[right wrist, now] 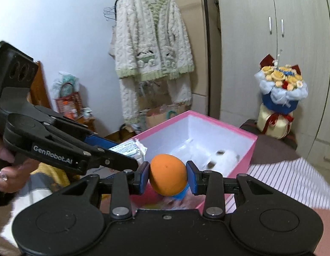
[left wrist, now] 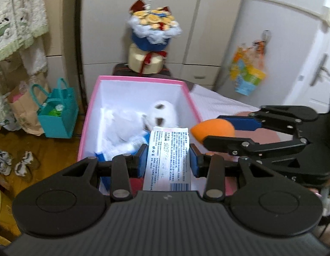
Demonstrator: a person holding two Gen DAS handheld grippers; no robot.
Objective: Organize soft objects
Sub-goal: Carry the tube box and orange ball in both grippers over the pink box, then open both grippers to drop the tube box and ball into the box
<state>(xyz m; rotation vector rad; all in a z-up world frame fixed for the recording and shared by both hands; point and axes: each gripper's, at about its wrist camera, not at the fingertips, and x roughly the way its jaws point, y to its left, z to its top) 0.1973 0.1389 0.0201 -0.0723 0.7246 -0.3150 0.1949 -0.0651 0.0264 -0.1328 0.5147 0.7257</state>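
Note:
My left gripper [left wrist: 168, 160] is shut on a white tissue packet [left wrist: 167, 157] with printed text and a barcode, held over the near end of the pink box [left wrist: 141, 79]. The right gripper [right wrist: 168, 176] is shut on an orange egg-shaped sponge [right wrist: 168, 173], beside the box's near right corner; the sponge [left wrist: 211, 131] and the right gripper [left wrist: 216, 131] also show at the right of the left wrist view. Inside the white-lined pink box [right wrist: 224, 123] lie a white plush toy [left wrist: 162, 114] with dark spots and other white soft items. The left gripper [right wrist: 130, 155] with its packet [right wrist: 130, 149] shows at the left in the right wrist view.
A flower bouquet [left wrist: 153, 32] stands on a dark stool behind the box, before cream wardrobes. A teal bag [left wrist: 58, 115] and a paper bag sit on the wooden floor at left. A fluffy cardigan [right wrist: 152, 42] hangs on a rack. A striped sheet [right wrist: 292, 179] covers the bed at right.

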